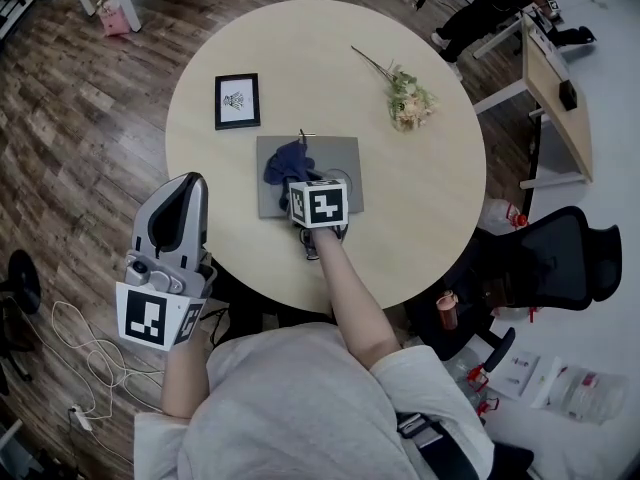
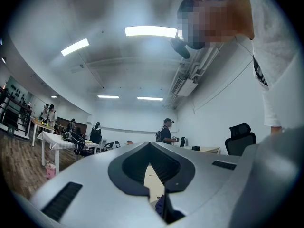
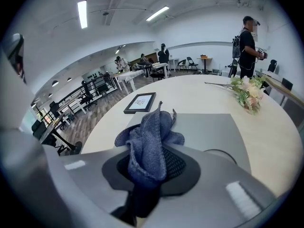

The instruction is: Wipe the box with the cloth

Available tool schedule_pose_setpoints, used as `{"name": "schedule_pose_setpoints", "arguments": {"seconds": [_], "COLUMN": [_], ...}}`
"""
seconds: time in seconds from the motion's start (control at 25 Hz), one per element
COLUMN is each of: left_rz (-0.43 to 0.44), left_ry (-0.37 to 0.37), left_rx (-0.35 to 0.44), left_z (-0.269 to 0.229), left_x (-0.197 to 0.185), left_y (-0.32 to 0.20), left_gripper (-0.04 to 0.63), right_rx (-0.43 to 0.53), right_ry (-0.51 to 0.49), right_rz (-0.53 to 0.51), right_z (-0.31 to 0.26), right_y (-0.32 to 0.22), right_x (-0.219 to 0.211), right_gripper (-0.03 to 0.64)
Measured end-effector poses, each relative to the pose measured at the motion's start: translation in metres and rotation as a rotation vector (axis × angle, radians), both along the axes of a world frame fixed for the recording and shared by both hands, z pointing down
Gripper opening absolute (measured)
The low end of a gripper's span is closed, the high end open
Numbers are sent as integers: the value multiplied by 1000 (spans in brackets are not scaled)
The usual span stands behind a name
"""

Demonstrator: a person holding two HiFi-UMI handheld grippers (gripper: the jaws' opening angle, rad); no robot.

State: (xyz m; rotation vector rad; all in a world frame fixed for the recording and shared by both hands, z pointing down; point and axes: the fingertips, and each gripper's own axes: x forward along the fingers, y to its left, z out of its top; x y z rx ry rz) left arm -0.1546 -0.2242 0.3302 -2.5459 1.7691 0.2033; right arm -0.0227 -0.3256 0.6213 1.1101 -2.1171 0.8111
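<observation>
Right gripper (image 3: pixel 148 172) jaws clamped on blue cloth (image 3: pixel 151 139), which rests bunched on the grey box (image 1: pixel 337 156) (flat, near round table's (image 1: pixel 300 48) front edge). Left gripper (image 2: pixel 150 145) jaws together, empty, held off the table's left side.

A framed picture (image 1: pixel 237 101) and a flower sprig (image 1: pixel 408 98) lie apart on the round table (image 1: pixel 420 218).

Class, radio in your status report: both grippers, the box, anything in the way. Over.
Right gripper shut on the cloth, above the box. Left gripper shut, empty, beside the table. Picture frame and flowers clear of box.
</observation>
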Motion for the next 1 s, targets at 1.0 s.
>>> {"name": "schedule_pose_setpoints", "arguments": {"seconds": [1.0], "left_rz": [40], "left_ry": [-11], "left_rx": [8], "left_z": [-4], "left_x": [31], "left_y": [-1], "left_gripper": [6], "right_rx": [35], "right_ry": [70], "right_rz": [182], "right_z": [-2], "right_y": [-19], "right_x": [125], "right_gripper": [86]}}
